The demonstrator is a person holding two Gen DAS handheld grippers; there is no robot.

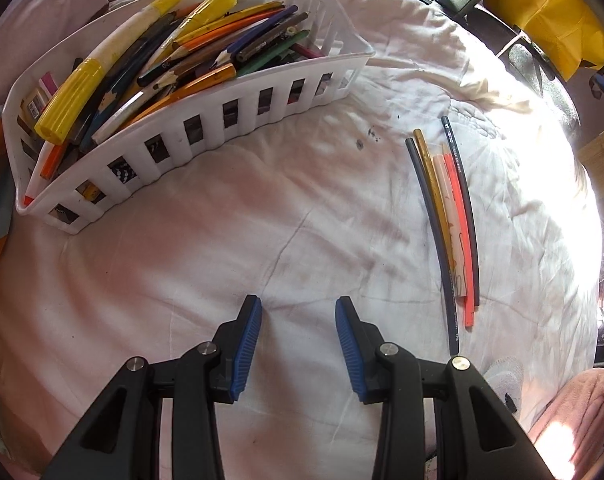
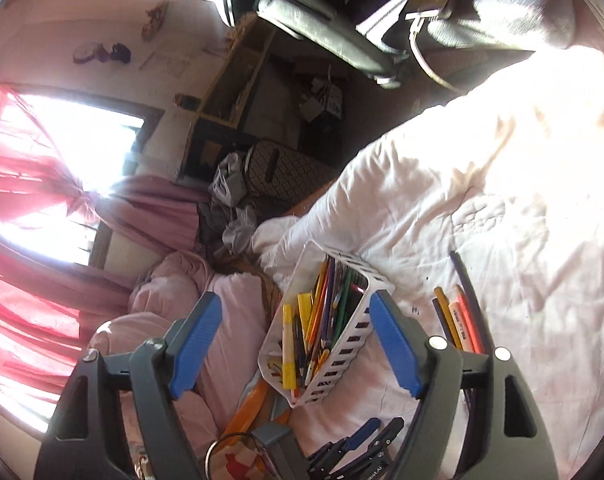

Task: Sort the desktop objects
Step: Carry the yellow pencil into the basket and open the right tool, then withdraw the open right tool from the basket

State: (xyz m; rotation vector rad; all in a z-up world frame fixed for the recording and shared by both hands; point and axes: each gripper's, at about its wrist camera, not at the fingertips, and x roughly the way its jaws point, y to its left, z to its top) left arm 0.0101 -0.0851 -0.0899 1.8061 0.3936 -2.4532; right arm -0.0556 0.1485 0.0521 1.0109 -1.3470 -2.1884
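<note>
Pencils [image 1: 448,224] lie sorted in a row at three o'clock on the bed [image 1: 261,220]; basket [image 1: 205,128] at ten. Left tool [image 1: 297,316] half-spread, empty; right tool [image 2: 295,312] spread wide, empty, probably ready to fetch more.

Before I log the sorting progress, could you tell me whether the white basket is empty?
No, the white basket is crammed with pencils and yellow-capped markers, while five pencils lie apart on the white sheet.

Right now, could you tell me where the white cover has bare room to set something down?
The widest bare patch of cover lies between the white basket and the pencil row, ahead of the left claw. The basket itself is crammed full.
</note>
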